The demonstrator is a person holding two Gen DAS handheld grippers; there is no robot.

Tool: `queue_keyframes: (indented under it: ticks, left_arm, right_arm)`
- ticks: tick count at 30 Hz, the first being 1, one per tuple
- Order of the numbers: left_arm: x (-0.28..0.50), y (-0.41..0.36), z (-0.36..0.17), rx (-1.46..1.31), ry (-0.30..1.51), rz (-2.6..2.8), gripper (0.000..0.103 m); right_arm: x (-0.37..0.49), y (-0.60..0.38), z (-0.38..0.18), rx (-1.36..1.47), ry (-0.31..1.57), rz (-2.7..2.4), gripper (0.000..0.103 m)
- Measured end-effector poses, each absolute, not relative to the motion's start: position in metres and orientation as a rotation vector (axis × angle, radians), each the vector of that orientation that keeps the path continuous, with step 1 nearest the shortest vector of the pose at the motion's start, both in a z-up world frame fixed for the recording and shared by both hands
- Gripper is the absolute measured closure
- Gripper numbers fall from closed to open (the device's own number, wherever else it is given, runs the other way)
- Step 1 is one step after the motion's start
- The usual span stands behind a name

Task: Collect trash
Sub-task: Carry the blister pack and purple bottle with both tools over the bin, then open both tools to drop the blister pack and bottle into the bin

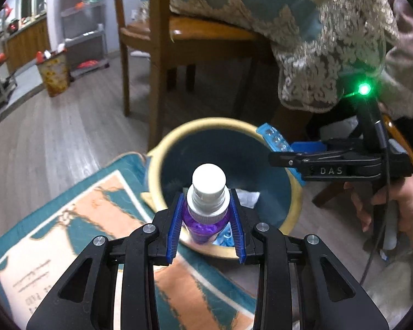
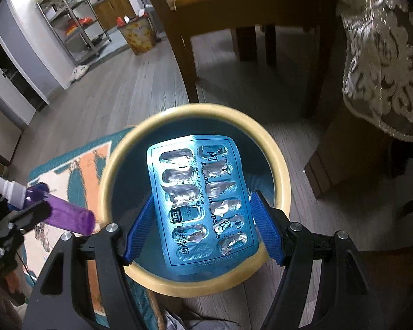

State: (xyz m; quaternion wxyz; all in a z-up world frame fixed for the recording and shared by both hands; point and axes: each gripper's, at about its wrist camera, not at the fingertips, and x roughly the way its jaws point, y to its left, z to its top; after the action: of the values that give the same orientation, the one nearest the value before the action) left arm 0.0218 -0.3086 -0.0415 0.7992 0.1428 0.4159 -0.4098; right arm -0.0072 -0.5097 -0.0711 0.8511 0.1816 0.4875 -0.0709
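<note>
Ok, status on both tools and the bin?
Left tool shut on purple bottle. Right tool shut on blister pack. Both above bin. Nothing blocking.

Light: dim indoor room, brighter at the far doorway.
Glare: strong on the blister pack (image 2: 201, 206).
Blur: soft around the bin (image 1: 294, 192) rim.
Edges: curved, dark corners.
Lamp: green glow (image 1: 364, 89).

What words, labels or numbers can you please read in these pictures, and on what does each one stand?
"DAS": on the right gripper, seen from the left wrist.
"0.50", partial "psules", a few Chinese characters: on the blister pack; the rest is too torn to read.
Printed lines on the mat: too blurred.
</note>
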Motion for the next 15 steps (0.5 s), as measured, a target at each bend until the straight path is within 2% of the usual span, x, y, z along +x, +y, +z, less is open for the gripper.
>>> queue_keyframes:
  ticks: [10,12,14,15]
  left_arm:
    - [0.035,-0.324,-0.068,0.289,0.934,-0.877,0.068]
    - [0.035,-0.325,-0.069,0.279,0.932,-0.869,0.048]
    - [0.037,-0.324,-0.067,0.267,0.927,-0.862,0.041]
    - [0.037,-0.322,-0.065,0.264,0.923,-0.859,0.041]
  right_arm:
    - [-0.008,-0.513,-0.093,0.345,1.087,-0.139,0.034]
    - [-0.009,-0.515,-0.098,0.358,1.098,-0.132,0.033]
    - [-0.008,-0.517,-0.101,0.359,1.111,-0.129,0.033]
    - [-0.007,-0.516,-0.102,0.353,1.115,-0.128,0.032]
